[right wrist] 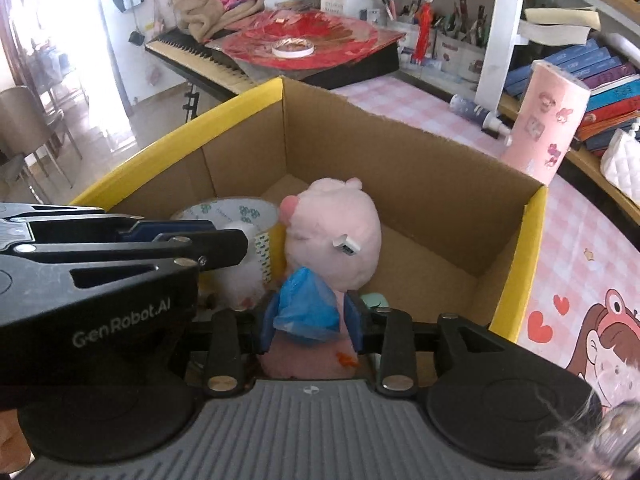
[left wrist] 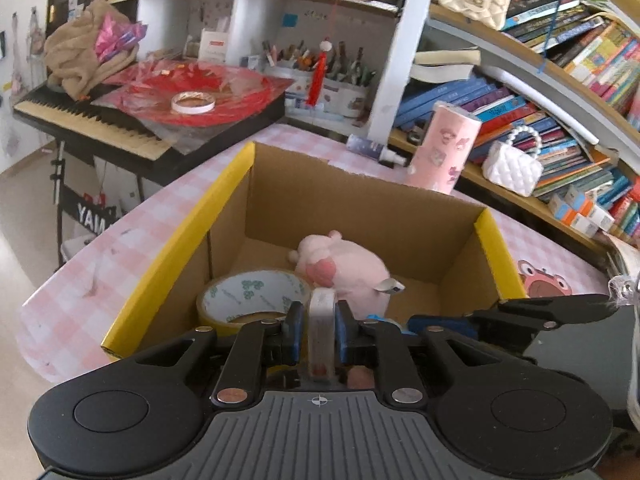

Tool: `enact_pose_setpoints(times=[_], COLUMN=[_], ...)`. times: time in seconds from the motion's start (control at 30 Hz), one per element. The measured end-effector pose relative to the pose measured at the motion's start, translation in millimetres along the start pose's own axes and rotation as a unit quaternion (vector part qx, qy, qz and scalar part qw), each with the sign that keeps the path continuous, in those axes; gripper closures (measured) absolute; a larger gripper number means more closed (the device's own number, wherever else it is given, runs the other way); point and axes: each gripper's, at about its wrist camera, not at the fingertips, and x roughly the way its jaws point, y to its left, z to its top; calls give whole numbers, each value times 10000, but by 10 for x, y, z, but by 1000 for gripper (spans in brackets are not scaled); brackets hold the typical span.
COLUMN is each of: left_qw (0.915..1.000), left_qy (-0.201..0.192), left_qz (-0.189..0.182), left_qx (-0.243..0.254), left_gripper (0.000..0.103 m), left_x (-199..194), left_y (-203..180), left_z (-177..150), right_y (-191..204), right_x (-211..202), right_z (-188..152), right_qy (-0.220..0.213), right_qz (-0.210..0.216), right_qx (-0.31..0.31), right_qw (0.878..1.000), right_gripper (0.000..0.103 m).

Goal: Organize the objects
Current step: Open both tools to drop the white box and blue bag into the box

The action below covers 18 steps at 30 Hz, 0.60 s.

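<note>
Across the side of the left gripper (right wrist: pixel 224 246), seen at 9 o'clock in the right wrist view, white lettering read "GenRobot.AI". Past the box at 10 o'clock in the left view, a black keyboard stand panel (left wrist: pixel 90 210) bore inverted white letters, "YAM" being all that was legible.

The left gripper (left wrist: pixel 318 330) was clamped on a thin white roll (left wrist: pixel 322 332) standing on edge between its blue pads, held over the cardboard box (left wrist: pixel 360 208). The right gripper (right wrist: pixel 314 314) was closed on the blue garment (right wrist: pixel 308 310) of the pink plush pig (right wrist: pixel 336 232), which lay inside the box with a white tag (right wrist: pixel 346 245) on its side. A large tape roll (left wrist: pixel 250 294) printed with green marks sat in the box just beside the pig, at 9 o'clock from it.

At 1 o'clock beyond the box stood a pink cylinder (right wrist: pixel 550 120) with cartoon stickers, backed by crowded bookshelves (left wrist: pixel 560 80). A keyboard (left wrist: pixel 100 124) piled with red sheets (left wrist: pixel 208 92) closed off 11 o'clock.
</note>
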Motion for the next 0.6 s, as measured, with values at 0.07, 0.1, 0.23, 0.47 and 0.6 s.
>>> enact_pose_setpoints(times=[0.07, 0.1, 0.23, 0.47, 0.6], left_qw=[9999, 9998, 9981, 9902, 9856], left_qy=[-63, -138, -459, -1140, -1385], left_qz=[-14, -32, -196, -541, -697], left_qx=[89, 151, 357, 595, 669], left_gripper=[75, 74, 54, 35, 27], left_x=[-51, -96, -324, -793, -1036], left_y=[-26, -39, -100, -159, -139], left_z=[8, 10, 16, 14, -35], right_y=[-13, -20, -1, 79, 131], right_x=[-47, -84, -319, -842, -1117], right_z=[-12, -22, -88, -263, -390], right_qy=[-88, -141, -466, -1116, -1391], right_qz=[-119, -140, -300, -875, -1292], right_qx=[55, 100, 241, 614, 980], right_qw=[9999, 9998, 9982, 9880, 9769], right_gripper=[58, 57, 54, 50, 44])
